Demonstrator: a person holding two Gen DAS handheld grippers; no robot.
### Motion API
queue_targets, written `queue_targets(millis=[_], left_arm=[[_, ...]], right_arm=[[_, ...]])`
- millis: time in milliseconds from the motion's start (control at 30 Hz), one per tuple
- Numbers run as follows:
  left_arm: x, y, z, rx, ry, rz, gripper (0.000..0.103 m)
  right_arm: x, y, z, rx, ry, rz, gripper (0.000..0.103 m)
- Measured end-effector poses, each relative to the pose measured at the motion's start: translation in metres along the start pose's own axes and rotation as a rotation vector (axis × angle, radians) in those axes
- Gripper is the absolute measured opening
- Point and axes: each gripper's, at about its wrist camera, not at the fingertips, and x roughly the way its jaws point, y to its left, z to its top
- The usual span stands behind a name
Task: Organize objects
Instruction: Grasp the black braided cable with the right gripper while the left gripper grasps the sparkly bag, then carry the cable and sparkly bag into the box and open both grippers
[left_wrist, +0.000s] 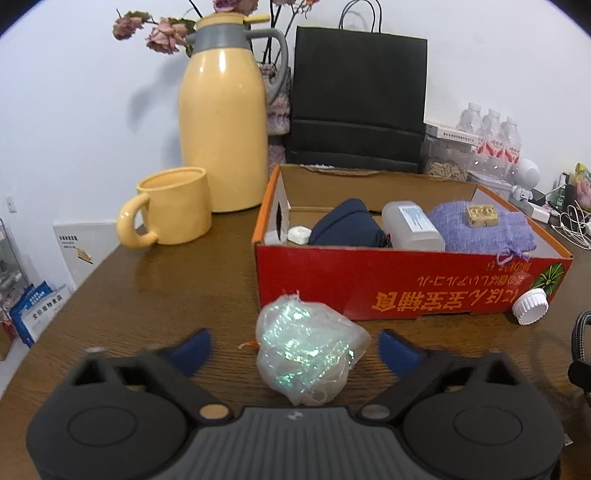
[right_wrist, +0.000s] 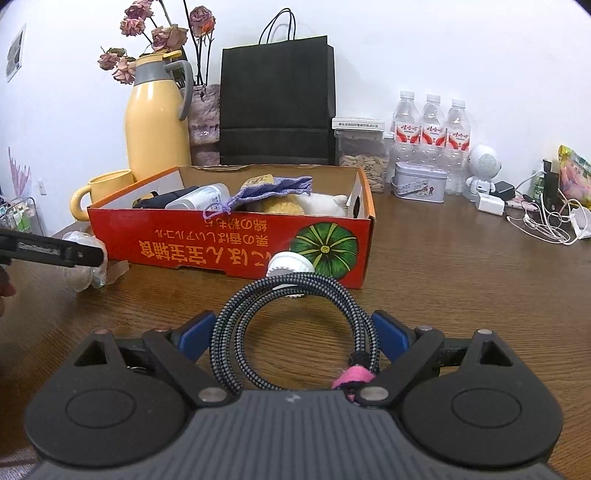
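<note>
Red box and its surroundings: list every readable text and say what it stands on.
Red box: orange characters printed upside down, not readable.
Blue pack: "全价宠物食品", probably.
Water bottles: red labels, too small.
Tin: print blurred.

The counter (left_wrist: 155, 280) was brown wood with a fine grain and a soft shine. The little bag (left_wrist: 310, 354) was thin see-through plastic, crinkly, with sparkly green glitter inside. The red box (left_wrist: 406, 277) was cardboard, matt, brown on the inside. The tall yellow jug (left_wrist: 221, 122) was smooth and shiny, and the yellow mug (left_wrist: 173, 206) was duller. The purple pouch (left_wrist: 476, 229) was rough woven cloth. The shopping bag (right_wrist: 277, 99) was matt black paper. The coiled cable (right_wrist: 295, 325) had a braided cloth cover. The cap (right_wrist: 290, 264) was white ribbed plastic.
</note>
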Motion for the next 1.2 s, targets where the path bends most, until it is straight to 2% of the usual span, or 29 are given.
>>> queue_targets(millis=[33,67,167,267,433,667,900,1200], left_arm=[[0.004,0.001,-0.001,-0.007,0.023,-0.016,0.04],[0.005,0.003,-0.002,-0.022,0.035,-0.026,0.041],[-0.007,0.004,-0.003,-0.025,-0.025,-0.047,0.04],[-0.021,0.0,-0.004,-0.01,-0.074,-0.037,0.04],[-0.04,-0.006,-0.005,-0.025,-0.101,-0.077,0.04],[-0.06,-0.022,0.015,-0.01,-0.176,-0.114,0.041],[-0.059,-0.034,0.042,-0.002,-0.225,-0.104,0.041],[-0.038,-0.044,0.078,-0.01,-0.27,-0.077,0.042]], right_arm=[[0.0,0.001,0.0,0.0,0.0,0.003,0.091],[0.0,0.001,0.0,-0.001,0.0,0.005,0.091],[-0.001,0.003,0.0,-0.007,-0.007,0.008,0.091],[-0.003,0.004,0.001,-0.008,-0.019,0.009,0.091],[-0.01,0.006,0.008,0.012,-0.047,0.036,0.091],[-0.017,0.018,0.032,-0.014,-0.121,0.063,0.091],[-0.011,0.024,0.062,-0.01,-0.181,0.07,0.091],[0.017,0.027,0.097,0.01,-0.227,0.067,0.091]])
